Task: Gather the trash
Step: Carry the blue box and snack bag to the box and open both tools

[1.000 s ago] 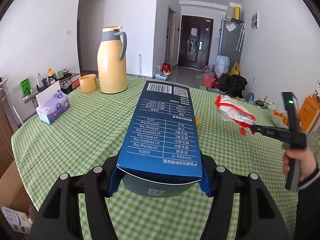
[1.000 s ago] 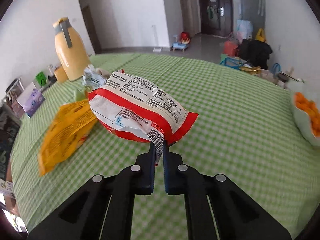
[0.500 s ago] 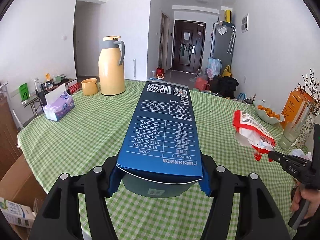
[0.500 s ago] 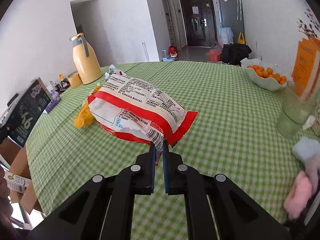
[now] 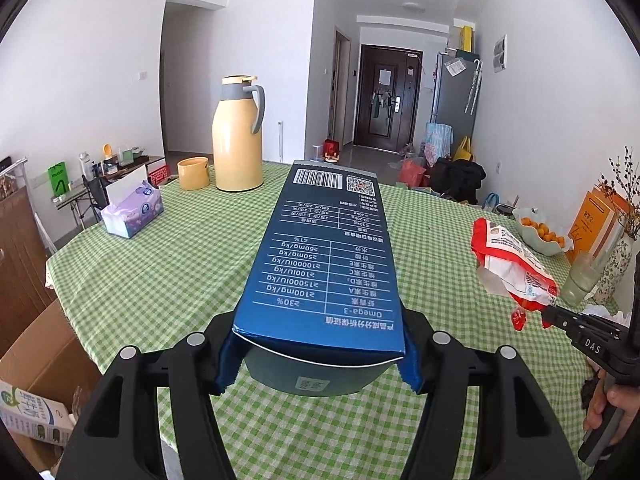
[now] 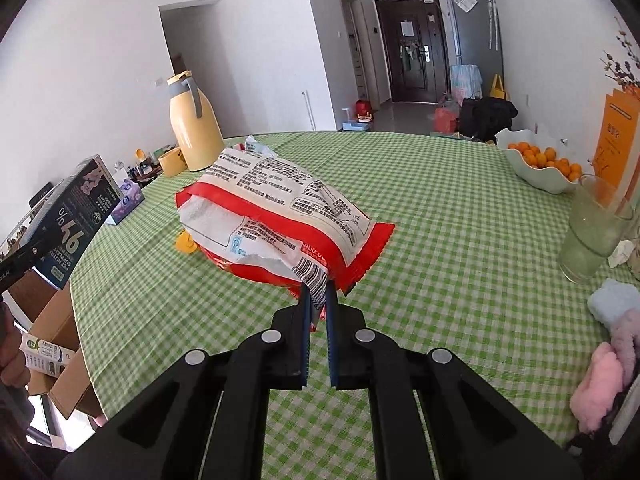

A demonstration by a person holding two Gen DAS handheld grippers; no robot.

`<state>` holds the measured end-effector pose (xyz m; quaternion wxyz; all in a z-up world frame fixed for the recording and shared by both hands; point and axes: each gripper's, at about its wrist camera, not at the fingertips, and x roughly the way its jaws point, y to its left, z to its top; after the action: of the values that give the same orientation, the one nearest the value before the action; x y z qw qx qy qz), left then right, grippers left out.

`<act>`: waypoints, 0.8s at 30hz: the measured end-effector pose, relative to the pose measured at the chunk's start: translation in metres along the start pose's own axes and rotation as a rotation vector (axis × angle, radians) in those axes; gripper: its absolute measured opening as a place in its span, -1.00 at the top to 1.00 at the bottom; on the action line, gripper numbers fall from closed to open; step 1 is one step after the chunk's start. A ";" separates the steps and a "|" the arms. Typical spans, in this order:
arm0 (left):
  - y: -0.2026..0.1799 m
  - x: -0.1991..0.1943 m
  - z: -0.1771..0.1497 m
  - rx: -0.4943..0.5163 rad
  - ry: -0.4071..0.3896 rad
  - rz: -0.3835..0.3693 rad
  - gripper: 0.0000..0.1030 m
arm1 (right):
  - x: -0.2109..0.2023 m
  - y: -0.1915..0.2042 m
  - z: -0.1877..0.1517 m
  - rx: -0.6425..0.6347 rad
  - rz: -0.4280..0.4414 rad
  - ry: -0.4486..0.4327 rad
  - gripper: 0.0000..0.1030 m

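My left fingers (image 5: 320,356) clamp a blue box (image 5: 326,256) above the surface (image 5: 160,272); only the right view shows its dark printed front (image 6: 76,216). My right fingers (image 6: 318,300) are nearly closed, pinching a red bag (image 6: 276,224) held aloft. A bowl (image 6: 536,176) holds oranges (image 6: 540,158).

A green-and-white checked tablecloth (image 5: 168,280) covers the table, with a pale yellow flask (image 5: 238,140) with a grey handle and a matching yellow cup (image 5: 193,174) on it. The box (image 5: 324,264) is dark blue with white print and a black-and-white barcode, and the snack bag (image 6: 280,216) is red and white with black text. Orange fruit (image 6: 540,158) fills a pale green bowl (image 6: 532,176), near pink and light blue cloths (image 6: 612,344).
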<state>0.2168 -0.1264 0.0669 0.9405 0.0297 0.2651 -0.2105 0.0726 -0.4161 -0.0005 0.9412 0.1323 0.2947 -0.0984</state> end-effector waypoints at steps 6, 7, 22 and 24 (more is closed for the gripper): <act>0.022 -0.010 0.001 -0.023 -0.019 0.027 -0.15 | 0.009 0.018 0.005 -0.031 0.013 0.006 0.86; 0.026 -0.012 0.001 -0.027 -0.022 0.033 -0.15 | 0.010 0.022 0.006 -0.036 0.019 0.007 0.87; 0.155 -0.057 -0.012 -0.171 -0.056 0.259 -0.15 | 0.061 0.135 0.024 -0.181 0.165 0.052 0.86; 0.176 -0.066 -0.020 -0.190 -0.050 0.302 -0.15 | 0.071 0.156 0.025 -0.205 0.195 0.065 0.86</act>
<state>0.2291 0.0619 0.0740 0.9663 -0.0251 0.2526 -0.0418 0.1842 -0.2834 0.0079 0.9449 0.0664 0.3192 0.0285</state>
